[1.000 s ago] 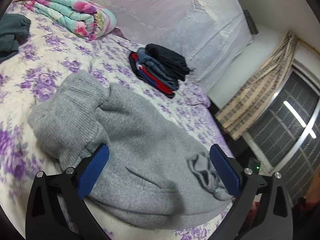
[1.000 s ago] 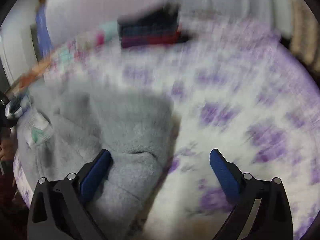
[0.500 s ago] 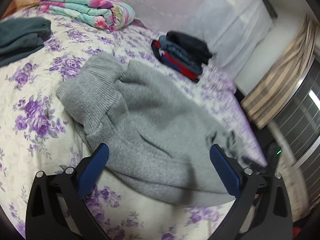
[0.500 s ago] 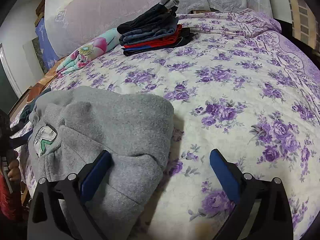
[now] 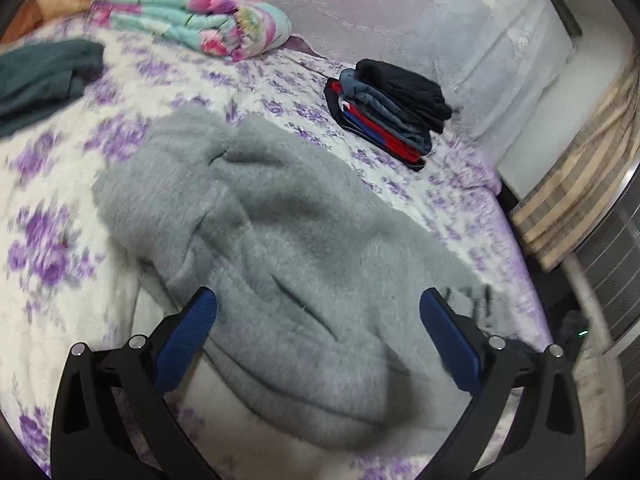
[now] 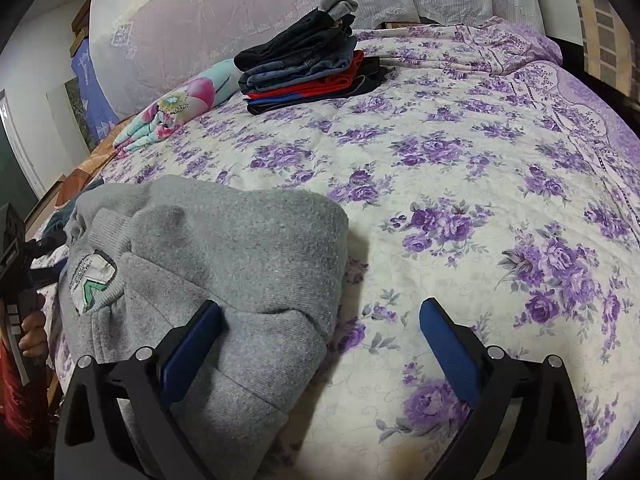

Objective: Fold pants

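Fingers of both grippers stand spread wide with nothing between the blue pads: the left gripper point(image 5: 318, 334) hangs over the grey pants point(image 5: 280, 248), and the right gripper point(image 6: 320, 336) sits at the pants' right edge, its left pad point(image 6: 188, 350) over the grey fabric and its right pad over the bedspread point(image 6: 460, 184). In the left wrist view, which is somewhat blurred, a dark green garment point(image 5: 38, 76) lies at the far left, a rolled floral blanket point(image 5: 192, 26) lies far beyond it, the folded grey pants fill the near middle of the bed, and a stack of folded clothes point(image 5: 388, 112) sits farther off to the right, near the pale pillows. In the right wrist view, a person's hand point(image 6: 34, 330) holding the other gripper shows at the left edge; the pants point(image 6: 224, 264) lie near left as a folded bundle with a white and green label point(image 6: 90, 280) facing up; the stack of dark, blue and red clothes point(image 6: 308, 72) rests far behind, well apart from the pants, and purple-flowered bedspread fills the right.
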The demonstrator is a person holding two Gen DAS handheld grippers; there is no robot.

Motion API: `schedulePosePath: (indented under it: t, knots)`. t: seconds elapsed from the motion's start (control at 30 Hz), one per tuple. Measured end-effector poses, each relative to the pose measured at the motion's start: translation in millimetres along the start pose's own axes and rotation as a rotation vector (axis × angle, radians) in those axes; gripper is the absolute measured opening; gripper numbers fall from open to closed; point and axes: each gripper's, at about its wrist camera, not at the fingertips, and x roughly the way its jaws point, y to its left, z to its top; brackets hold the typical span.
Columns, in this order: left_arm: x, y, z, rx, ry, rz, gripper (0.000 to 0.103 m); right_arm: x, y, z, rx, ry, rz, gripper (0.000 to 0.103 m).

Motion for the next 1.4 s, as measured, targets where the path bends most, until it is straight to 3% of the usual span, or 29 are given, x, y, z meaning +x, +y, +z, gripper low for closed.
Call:
schedulePosePath:
  t: [0.1, 0.23, 0.33, 0.5, 0.73, 0.83, 0.87, 1.0, 1.13, 1.27, 1.4]
  knots:
    - [-16, 27, 2, -0.167, 0.024, -0.116, 0.098, -3, -1, 0, 0.005, -0.017, 0.002, 0.1]
    - [-32, 51, -2, -0.332, 0.042, -0.183, 0.098, -7, -1, -1, 0.004, -0.037, 0.006, 0.1]
    - [-31, 46, -4, -0.319, 0.048, -0.157, 0.098, -9, -1, -2, 0.003, -0.05, 0.015, 0.1]
    - [8, 25, 7, -0.206, 0.11, -0.019, 0.098, -17, -4, -4, 0.018, -0.101, 0.026, 0.1]
    - [23, 17, 17, -0.165, 0.009, 0.009, 0.096, -19, -6, -5, 0.034, -0.119, 0.006, 0.1]
    - [13, 5, 12, -0.074, -0.053, 0.143, 0.053, -8, 0, -4, 0.007, -0.043, -0.036, 0.1]
    - [9, -2, 12, -0.034, -0.071, 0.175, 0.047, -3, 4, -4, -0.011, -0.016, -0.052, 0.1]
    - [-11, -31, 14, 0.077, -0.137, 0.23, 0.037, 0, 17, -5, -0.08, -0.01, -0.121, 0.1]
    - [-35, -81, 10, 0.232, -0.256, 0.265, 0.031, -18, 3, -9, -0.012, -0.106, -0.062, 0.099]
    - [-41, -165, -11, 0.527, -0.36, 0.295, 0.026, -45, -27, -18, 0.151, -0.261, 0.013, 0.099]
    - [-20, -235, -43, 0.768, -0.355, 0.238, 0.023, -71, -57, -33, 0.297, -0.367, 0.022, 0.1]
